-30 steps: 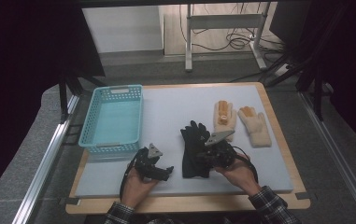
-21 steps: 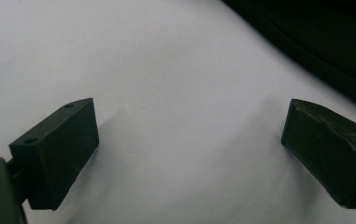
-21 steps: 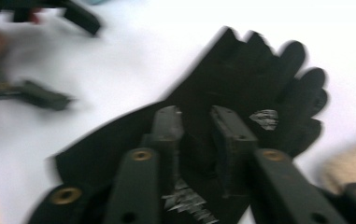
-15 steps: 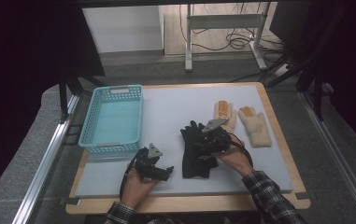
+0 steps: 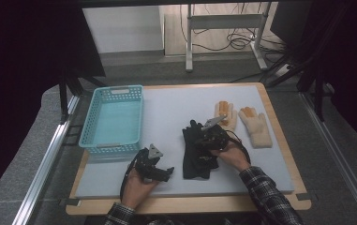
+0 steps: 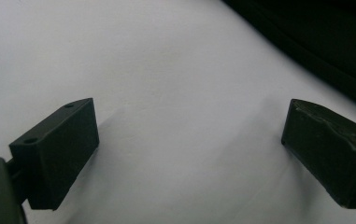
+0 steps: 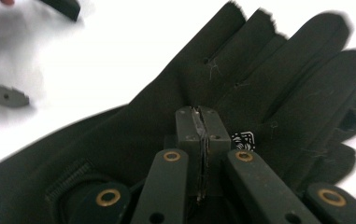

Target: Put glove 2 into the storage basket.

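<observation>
Right gripper point(image 7: 202, 122) fingers pinched shut on the black gloves point(image 5: 197, 151) (cuffs toward the person); left gripper point(image 6: 189, 154) gapes empty beside them.

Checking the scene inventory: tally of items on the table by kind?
Black fabric gloves: 2, stacked, as far as the right gripper view shows
Cream knit gloves with orange fingertips: 2
Turquoise plastic lattice basket: 1
Total: 5
</observation>
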Demonstrator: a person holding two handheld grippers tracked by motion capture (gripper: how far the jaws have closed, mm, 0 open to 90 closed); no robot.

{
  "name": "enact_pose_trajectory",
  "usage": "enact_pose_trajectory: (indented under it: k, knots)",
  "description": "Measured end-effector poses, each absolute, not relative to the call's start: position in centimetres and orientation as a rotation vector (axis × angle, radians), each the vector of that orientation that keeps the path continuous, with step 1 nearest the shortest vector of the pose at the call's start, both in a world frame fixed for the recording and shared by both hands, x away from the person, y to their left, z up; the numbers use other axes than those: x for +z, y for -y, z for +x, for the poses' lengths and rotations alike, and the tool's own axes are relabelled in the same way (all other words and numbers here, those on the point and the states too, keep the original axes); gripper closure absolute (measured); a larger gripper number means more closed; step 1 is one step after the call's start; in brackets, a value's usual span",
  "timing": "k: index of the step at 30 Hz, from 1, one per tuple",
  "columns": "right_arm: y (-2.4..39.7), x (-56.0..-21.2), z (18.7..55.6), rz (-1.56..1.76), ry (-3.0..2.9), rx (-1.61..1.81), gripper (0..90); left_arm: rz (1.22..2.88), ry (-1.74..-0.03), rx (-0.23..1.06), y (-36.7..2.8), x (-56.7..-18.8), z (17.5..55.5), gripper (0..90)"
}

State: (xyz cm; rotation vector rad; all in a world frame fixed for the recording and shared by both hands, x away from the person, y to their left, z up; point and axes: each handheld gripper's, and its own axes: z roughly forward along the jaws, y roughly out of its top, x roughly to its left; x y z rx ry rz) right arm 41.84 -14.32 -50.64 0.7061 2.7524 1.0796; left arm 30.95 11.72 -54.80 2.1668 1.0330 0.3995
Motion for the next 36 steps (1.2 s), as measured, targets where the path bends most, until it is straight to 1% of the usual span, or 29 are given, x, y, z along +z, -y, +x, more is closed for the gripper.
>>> enact_pose_trajectory:
  k: [5, 6, 10, 15, 19, 22, 27, 30, 31, 32, 33, 36]
  knots:
    - [14.5, -49.0, 41.0, 0.78, -2.664, 1.117, 87.9, 2.167, -1.033, 0.399, -11.7, -54.8, 31.0, 4.4]
    - [14.5, -47.9, 40.4, 0.809, -2.63, 1.129, 87.9, 2.168, -1.03, 0.402, -11.7, -54.8, 31.0, 4.4]
    - [14.3, -46.0, 39.2, 0.874, -2.582, 1.122, 87.8, 2.168, -1.031, 0.402, -11.7, -54.8, 31.0, 4.5]
    - [14.1, -44.5, 38.0, 0.976, -2.535, 1.126, 87.8, 2.163, -1.033, 0.404, -11.7, -54.8, 30.9, 4.5]
    - [13.6, -44.6, 37.5, 1.057, -2.508, 1.104, 87.8, 2.164, -1.032, 0.406, -11.7, -54.8, 30.9, 4.5]
    - [12.8, -45.7, 37.0, 1.125, -2.458, 1.021, 87.7, 2.163, -1.033, 0.405, -11.7, -54.8, 30.9, 4.5]
    - [12.2, -47.8, 37.2, 1.172, -2.45, 0.997, 86.6, 2.163, -1.032, 0.406, -11.7, -54.8, 30.9, 4.5]
    - [12.2, -48.6, 37.4, 1.166, -2.461, 0.996, 84.2, 2.165, -1.031, 0.405, -11.7, -54.8, 30.9, 4.5]
    - [12.6, -48.9, 37.6, 1.137, -2.462, 1.051, 72.9, 2.166, -1.031, 0.405, -11.7, -54.8, 30.9, 4.5]
    - [12.8, -48.7, 37.6, 1.116, -2.454, 1.055, 67.9, 2.166, -1.031, 0.404, -11.7, -54.8, 30.9, 4.5]
    - [13.2, -48.5, 37.7, 1.087, -2.452, 1.055, 65.0, 2.166, -1.031, 0.402, -11.7, -54.8, 31.0, 4.5]
    - [14.8, -47.9, 38.0, 1.061, -2.42, 1.069, 63.9, 2.169, -1.033, 0.398, -11.8, -54.8, 31.0, 4.3]
